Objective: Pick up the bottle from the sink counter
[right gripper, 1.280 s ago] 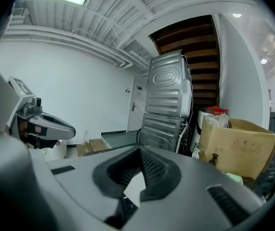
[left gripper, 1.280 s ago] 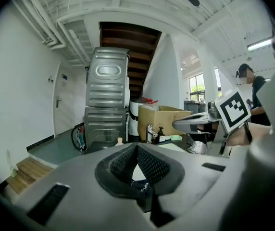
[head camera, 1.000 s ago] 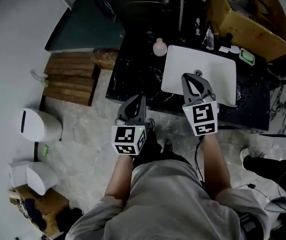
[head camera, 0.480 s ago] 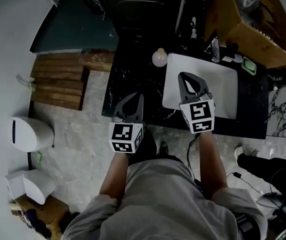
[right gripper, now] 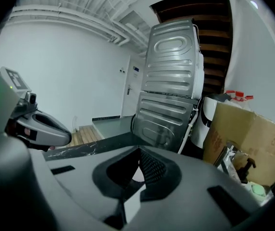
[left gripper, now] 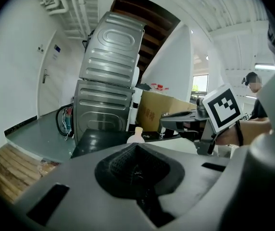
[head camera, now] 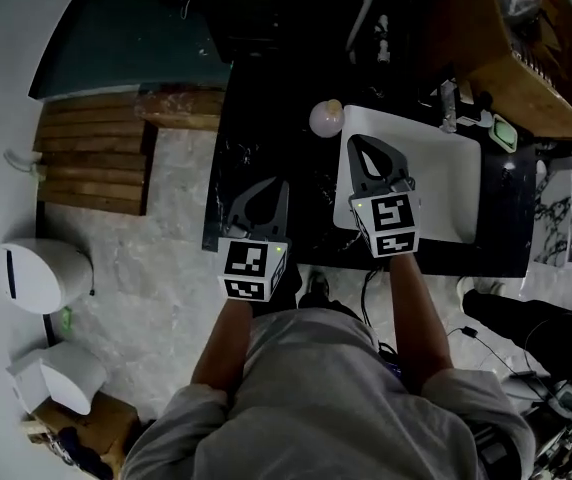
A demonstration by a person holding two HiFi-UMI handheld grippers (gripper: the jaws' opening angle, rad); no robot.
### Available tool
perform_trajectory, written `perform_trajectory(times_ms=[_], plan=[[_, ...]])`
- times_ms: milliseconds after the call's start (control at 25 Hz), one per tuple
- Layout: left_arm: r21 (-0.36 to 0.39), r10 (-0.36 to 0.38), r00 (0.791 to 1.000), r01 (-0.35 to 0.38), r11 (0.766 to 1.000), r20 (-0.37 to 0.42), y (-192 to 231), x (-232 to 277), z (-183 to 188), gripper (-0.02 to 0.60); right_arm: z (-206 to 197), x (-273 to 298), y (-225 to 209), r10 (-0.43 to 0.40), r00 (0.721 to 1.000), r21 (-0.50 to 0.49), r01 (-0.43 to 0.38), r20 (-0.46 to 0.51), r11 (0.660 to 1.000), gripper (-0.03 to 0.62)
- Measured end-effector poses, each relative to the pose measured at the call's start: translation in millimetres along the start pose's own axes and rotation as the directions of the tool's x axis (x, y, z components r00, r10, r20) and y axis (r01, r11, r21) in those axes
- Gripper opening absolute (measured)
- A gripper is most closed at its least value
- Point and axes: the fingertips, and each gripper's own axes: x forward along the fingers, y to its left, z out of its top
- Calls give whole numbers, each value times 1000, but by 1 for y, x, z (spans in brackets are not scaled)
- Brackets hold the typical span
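Head view: left tool [head camera: 269,188] is over the black worktop [head camera: 256,118], right tool [head camera: 363,148] over the white basin [head camera: 448,183]. The pale round bottle [head camera: 326,118] stands on the worktop, beside the basin's far left corner. Left gripper view: jaws together, nothing between them. Right gripper view: jaws together, empty.

Left gripper view: the dark grey body of the left gripper [left gripper: 136,147] hides the lower part of the pale round plastic bottle [left gripper: 136,135]; only the cap and shoulders show.

Right gripper view: a pale patch behind the closed tips of the right gripper [right gripper: 139,150] cannot be identified.

Head view: the right gripper covers the left portion of the white rectangular sink basin [head camera: 451,188]. The upper right edge cuts off the brown cardboard box [head camera: 511,53]. The small items [head camera: 456,103] behind the basin are too small to identify.
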Motion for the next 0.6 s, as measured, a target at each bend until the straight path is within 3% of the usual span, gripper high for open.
perform_trajectory(times_ms=[360, 520, 600], plan=[[-27, -141, 989, 140, 990, -39, 20, 40, -3, 12, -7, 29, -6, -71, 992, 5, 72, -102, 997, 11], [-42, -160, 985, 158, 987, -56, 25, 56, -7, 12, -14, 41, -8, -42, 992, 43, 47, -121, 998, 16], [-56, -160, 985, 157, 986, -65, 27, 62, -12, 12, -22, 48, -10, -18, 991, 72, 28, -129, 997, 80]])
